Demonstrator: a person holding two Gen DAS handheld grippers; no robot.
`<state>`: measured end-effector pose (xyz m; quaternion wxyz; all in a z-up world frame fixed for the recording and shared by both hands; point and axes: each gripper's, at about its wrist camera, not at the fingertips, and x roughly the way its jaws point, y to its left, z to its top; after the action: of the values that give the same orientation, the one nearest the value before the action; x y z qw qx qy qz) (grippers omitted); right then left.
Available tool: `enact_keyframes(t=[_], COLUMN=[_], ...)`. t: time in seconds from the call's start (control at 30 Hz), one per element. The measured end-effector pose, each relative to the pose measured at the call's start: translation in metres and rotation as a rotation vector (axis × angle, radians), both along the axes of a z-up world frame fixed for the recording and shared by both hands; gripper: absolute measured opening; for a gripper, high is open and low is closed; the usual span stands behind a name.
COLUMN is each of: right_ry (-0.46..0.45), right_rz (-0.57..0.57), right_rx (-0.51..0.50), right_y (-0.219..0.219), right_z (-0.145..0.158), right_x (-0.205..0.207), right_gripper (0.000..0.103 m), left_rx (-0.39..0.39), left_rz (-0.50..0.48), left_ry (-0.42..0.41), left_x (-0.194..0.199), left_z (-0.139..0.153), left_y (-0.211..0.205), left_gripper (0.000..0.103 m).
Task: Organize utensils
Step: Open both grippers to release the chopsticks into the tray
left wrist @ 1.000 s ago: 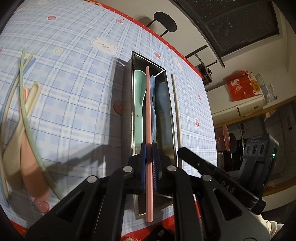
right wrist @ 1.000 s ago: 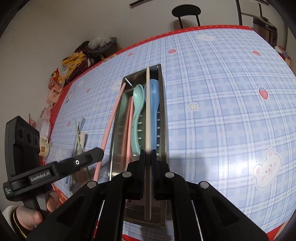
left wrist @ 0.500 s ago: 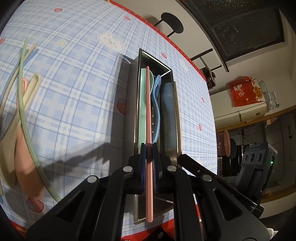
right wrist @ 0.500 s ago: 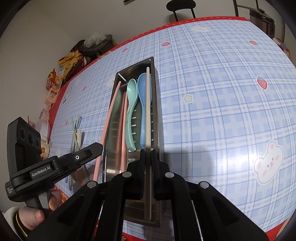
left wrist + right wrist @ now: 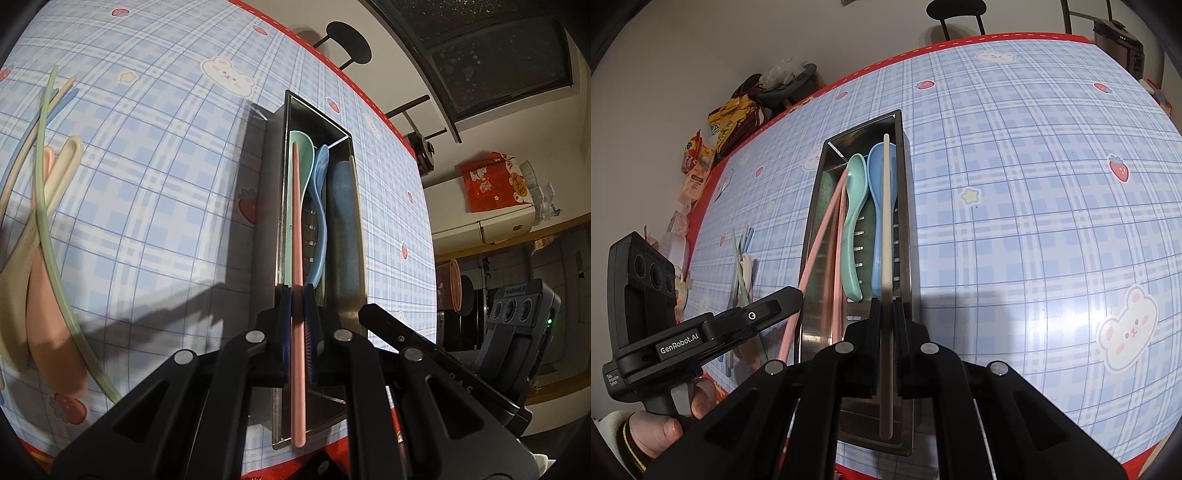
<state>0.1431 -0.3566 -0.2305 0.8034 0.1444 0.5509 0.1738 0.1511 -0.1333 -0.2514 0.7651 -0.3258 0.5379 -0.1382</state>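
Observation:
A long steel utensil tray [image 5: 280,177] [image 5: 908,229] lies on the checked tablecloth, with a green spoon [image 5: 304,155] [image 5: 855,206] and a blue spoon [image 5: 319,221] [image 5: 877,206] inside. My left gripper [image 5: 298,295] is shut on a pink chopstick [image 5: 297,206] that points along the tray over the green spoon. My right gripper [image 5: 885,306] is shut on a cream chopstick [image 5: 886,221] held over the blue spoon near the tray's right wall. In the right wrist view the pink chopstick [image 5: 820,236] slants into the tray from the left gripper [image 5: 798,295].
Loose utensils [image 5: 40,221] lie in a heap on the cloth left of the tray: cream and pink spoons, green, cream and blue chopsticks. A hand [image 5: 653,424] holds the left gripper's handle. Snack packets [image 5: 701,155] sit beyond the table's far left edge.
Both chopsticks have come down and inward along the tray: the pink one's tip now lies over the green spoon, the cream one sits within the tray's right side instead of outside it.

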Motion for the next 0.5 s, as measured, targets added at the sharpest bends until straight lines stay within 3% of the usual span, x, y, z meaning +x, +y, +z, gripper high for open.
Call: enact_keyframes(t=[0.1, 0.23, 0.27, 0.37, 0.43, 0.47, 0.5], right_ry=[0.005, -0.024, -0.036, -0.101, -0.140, -0.152, -0.164], right_rz=[0.004, 0.007, 0.010, 0.010, 0.007, 0.007, 0.005], right_rx=[-0.002, 0.003, 0.003, -0.013, -0.019, -0.024, -0.025], right_y=[0.001, 0.000, 0.000, -0.002, -0.004, -0.004, -0.005], right_z=[0.000, 0.008, 0.012, 0.027, 0.036, 0.039, 0.042], right_x=[0.001, 0.002, 0.001, -0.001, -0.003, -0.003, -0.004], right_gripper=[0.008, 0.010, 0.015, 0.047, 0.058, 0.067, 0.076], left_rx=[0.005, 0.038, 0.050, 0.096, 0.124, 0.141, 0.149], left_rz=[-0.015, -0.030, -0.032, -0.023, -0.012, -0.003, 0.003], left_ry=[-0.006, -0.064, -0.084, -0.139, -0.169, -0.179, -0.186], left_x=[0.002, 0.001, 0.001, -0.003, -0.006, -0.008, -0.009], left_z=[0.002, 0.018, 0.024, 0.039, 0.048, 0.052, 0.055], left_y=[-0.003, -0.006, -0.005, 0.001, 0.007, 0.010, 0.012], left_gripper=[0.012, 0.031, 0.037, 0.057, 0.067, 0.078, 0.082])
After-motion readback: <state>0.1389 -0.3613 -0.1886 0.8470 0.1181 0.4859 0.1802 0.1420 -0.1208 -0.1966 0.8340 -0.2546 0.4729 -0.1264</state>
